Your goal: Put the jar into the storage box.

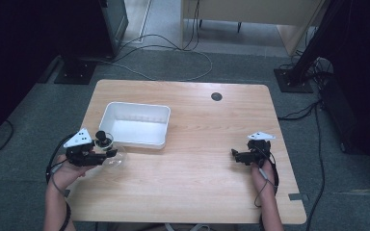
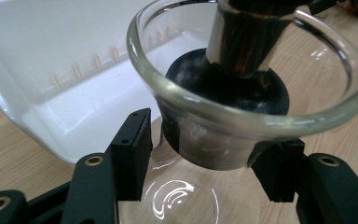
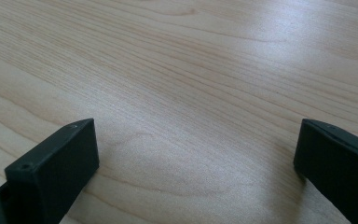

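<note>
A clear glass flask [image 1: 112,159] with a round belly and a flared rim [image 2: 177,100] stands at the table's front left, just in front of a white tray [image 1: 165,126]. A black-and-metal piece [image 2: 242,42] stands in its mouth, and its black top [image 1: 103,136] rises above the glass. My left gripper [image 1: 101,152] reaches in from the left. Its jaws sit on either side of the flask's neck [image 2: 207,158] and the pads [image 2: 135,144] press on the glass. My right gripper [image 1: 237,155] rests low over bare wood at the front right. It is open [image 3: 196,163], with nothing between its fingers.
The white tray [image 2: 51,70] is empty and lies right behind the flask, its near wall close to my left jaws. A small dark grommet [image 1: 216,96] sits near the table's far edge. Cables run across the floor beyond the table.
</note>
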Available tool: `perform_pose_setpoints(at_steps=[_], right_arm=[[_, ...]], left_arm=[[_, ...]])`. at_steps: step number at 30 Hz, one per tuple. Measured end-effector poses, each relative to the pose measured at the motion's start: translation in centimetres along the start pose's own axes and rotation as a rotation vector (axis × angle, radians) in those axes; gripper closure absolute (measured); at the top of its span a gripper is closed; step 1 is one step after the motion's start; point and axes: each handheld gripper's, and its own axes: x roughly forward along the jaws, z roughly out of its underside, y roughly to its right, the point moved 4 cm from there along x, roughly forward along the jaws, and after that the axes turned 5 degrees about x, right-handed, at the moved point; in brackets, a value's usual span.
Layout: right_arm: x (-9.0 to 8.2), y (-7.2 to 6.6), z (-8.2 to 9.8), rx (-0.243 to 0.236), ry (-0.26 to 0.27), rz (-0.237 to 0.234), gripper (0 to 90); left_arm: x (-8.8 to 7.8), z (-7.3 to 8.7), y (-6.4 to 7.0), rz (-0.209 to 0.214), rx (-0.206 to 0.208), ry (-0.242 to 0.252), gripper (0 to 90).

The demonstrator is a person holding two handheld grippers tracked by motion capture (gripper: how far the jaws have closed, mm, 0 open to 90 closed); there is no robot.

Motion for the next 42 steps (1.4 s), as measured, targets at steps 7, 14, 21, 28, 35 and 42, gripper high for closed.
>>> perform_pose_setpoints(at_steps=[7, 14, 21, 28, 35, 42], right_arm=[[0.0, 0.0, 0.0, 0.0, 0.0, 0.0, 0.0], [0.0, 0.0, 0.0, 0.001, 0.0, 0.0, 0.0], [0.0, 0.0, 0.0, 0.001, 0.0, 0.0, 0.0], [0.0, 0.0, 0.0, 0.001, 0.0, 0.0, 0.0], [0.0, 0.0, 0.0, 0.001, 0.0, 0.0, 0.0], [0.0, 0.0, 0.0, 0.0, 0.0, 0.0, 0.0]], left_arm=[[0.0, -0.2, 0.3, -0.025, 0.038, 0.007, 47.7], [-0.1, -0.2, 0.3, -0.025, 0.037, 0.015, 48.2], [-0.5, -0.3, 0.1, -0.016, 0.009, 0.033, 48.7], [-0.8, -0.5, 0.2, -0.015, 0.008, 0.03, 49.0], [-1.5, -1.0, 0.3, -0.025, 0.021, 0.038, 49.3], [-2.1, -1.6, 0.5, -0.039, 0.031, 0.031, 49.4]])
